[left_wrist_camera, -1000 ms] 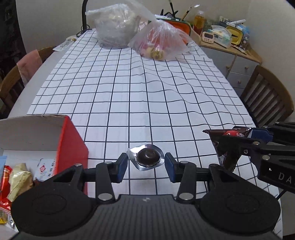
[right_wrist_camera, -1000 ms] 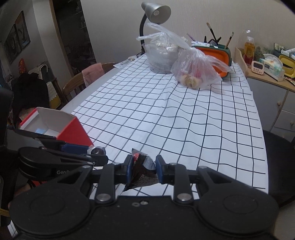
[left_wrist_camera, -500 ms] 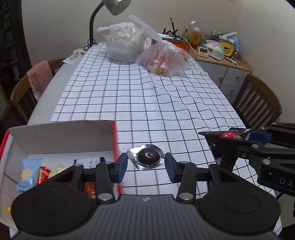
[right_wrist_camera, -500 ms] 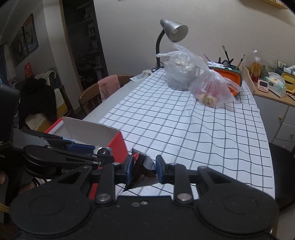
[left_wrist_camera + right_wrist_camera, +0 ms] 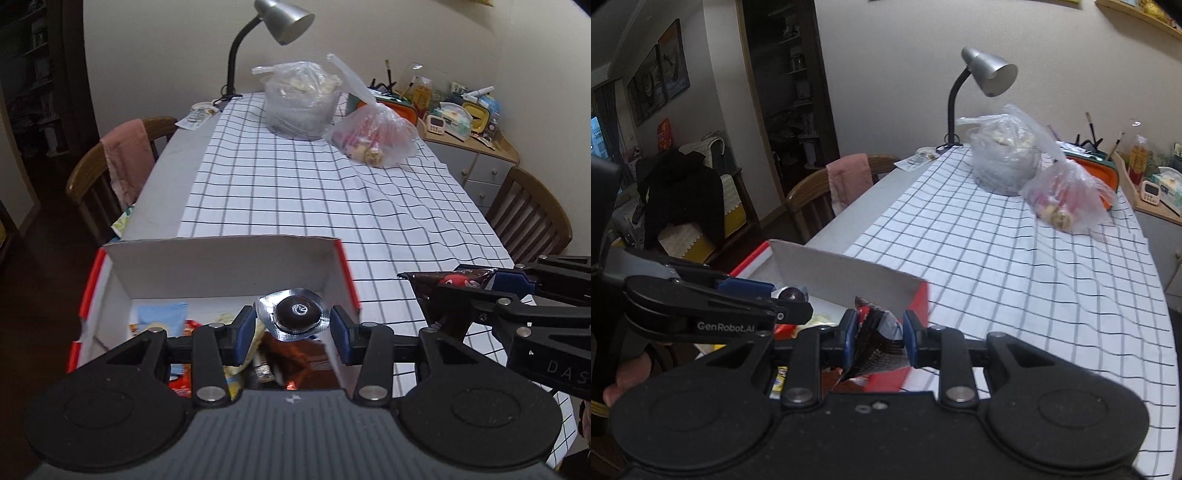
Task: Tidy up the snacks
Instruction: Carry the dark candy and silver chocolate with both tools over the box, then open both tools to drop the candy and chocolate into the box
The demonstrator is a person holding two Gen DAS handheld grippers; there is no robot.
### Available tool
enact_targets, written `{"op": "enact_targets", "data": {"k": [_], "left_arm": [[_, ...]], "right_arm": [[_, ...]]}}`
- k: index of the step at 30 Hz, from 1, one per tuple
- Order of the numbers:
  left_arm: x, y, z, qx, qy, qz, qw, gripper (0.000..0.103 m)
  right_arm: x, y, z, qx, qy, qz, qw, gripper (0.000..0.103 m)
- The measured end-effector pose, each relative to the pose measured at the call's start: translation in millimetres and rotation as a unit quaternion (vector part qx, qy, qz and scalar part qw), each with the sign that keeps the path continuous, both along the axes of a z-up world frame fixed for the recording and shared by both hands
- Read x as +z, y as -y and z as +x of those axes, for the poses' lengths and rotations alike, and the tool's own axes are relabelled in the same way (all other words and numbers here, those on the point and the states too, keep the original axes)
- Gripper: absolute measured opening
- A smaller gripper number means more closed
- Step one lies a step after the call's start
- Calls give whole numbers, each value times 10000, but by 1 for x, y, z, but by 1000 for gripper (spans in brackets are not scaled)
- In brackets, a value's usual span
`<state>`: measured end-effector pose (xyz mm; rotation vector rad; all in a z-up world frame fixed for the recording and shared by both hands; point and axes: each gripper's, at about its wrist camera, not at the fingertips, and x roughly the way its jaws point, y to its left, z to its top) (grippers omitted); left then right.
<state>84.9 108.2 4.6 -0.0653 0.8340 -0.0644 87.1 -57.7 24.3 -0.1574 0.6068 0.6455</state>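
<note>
My left gripper (image 5: 293, 326) is shut on a round dark chocolate in a silver foil wrapper (image 5: 295, 314), held above the open red-and-white cardboard box (image 5: 221, 264). Several wrapped snacks (image 5: 162, 317) lie inside the box. My right gripper (image 5: 880, 334) is shut on a dark brown candy packet with red print (image 5: 875, 341), hanging over the box's near right corner (image 5: 916, 295). In the left wrist view that packet (image 5: 448, 280) shows at the right, just outside the box. In the right wrist view the left gripper (image 5: 792, 295) sits to the left, over the box.
A white cloth with a black grid (image 5: 332, 199) covers the table. Two clear plastic bags of food (image 5: 301, 99) (image 5: 375, 138) and a grey desk lamp (image 5: 280, 22) stand at the far end. Wooden chairs (image 5: 110, 173) (image 5: 532, 218) flank the table; a cluttered sideboard (image 5: 465, 125) is at right.
Both grippers have moved left and risen, each keeping its snack. The box, formerly at the left edge of the left wrist view, now lies directly under the left gripper.
</note>
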Motion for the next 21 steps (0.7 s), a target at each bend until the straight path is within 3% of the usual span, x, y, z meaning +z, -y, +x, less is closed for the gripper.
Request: {"op": "enact_targets", "data": {"k": [12, 21], "left_arm": [[-23, -67, -14, 173, -373, 68, 9991, 44], [-53, -88, -11, 206, -744, 203, 9968, 44]], "right_arm": [[-38, -66, -6, 21, -458, -211, 9987, 25], [-74, -92, -2, -5, -948, -451, 9945, 25]]}}
